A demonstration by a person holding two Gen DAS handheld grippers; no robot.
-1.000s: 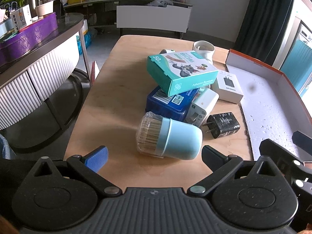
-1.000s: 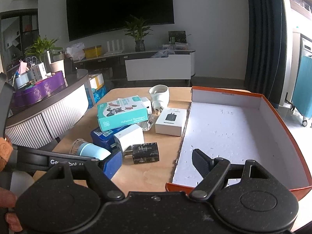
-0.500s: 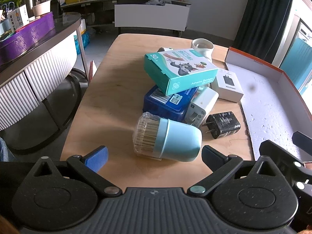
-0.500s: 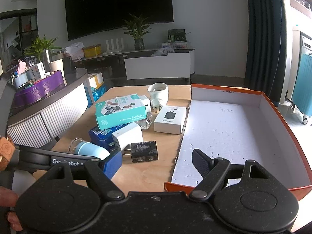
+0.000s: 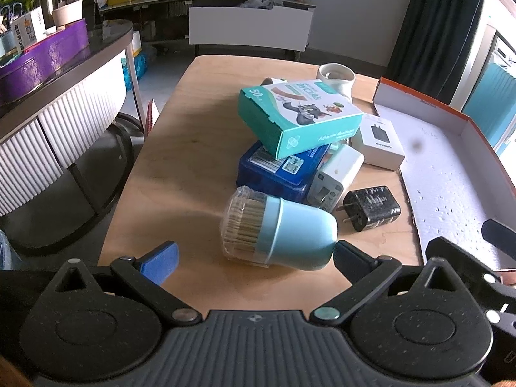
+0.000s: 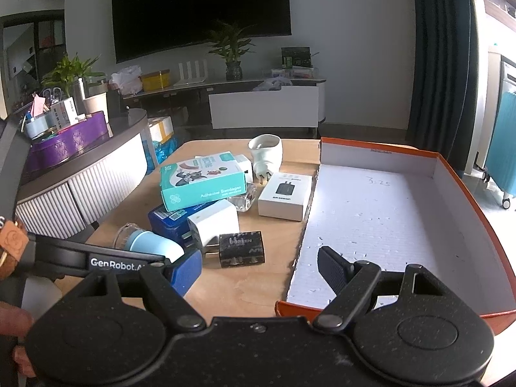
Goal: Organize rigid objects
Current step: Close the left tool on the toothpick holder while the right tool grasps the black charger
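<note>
Between the left gripper's (image 5: 254, 254) spread fingers lies a toothpick jar (image 5: 277, 229), perhaps touching the blue tin (image 5: 277, 174).

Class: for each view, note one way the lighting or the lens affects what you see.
Left wrist view: a dark smudge hangs over the tray, probably dirt on the lens; fisheye bends the curtain. Right wrist view: the TV is featureless black, and daylight washes out the right edge.

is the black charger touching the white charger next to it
Touching. In the right wrist view the black charger's prongs run up against the white charger's lower side, with no wood showing between them.
</note>
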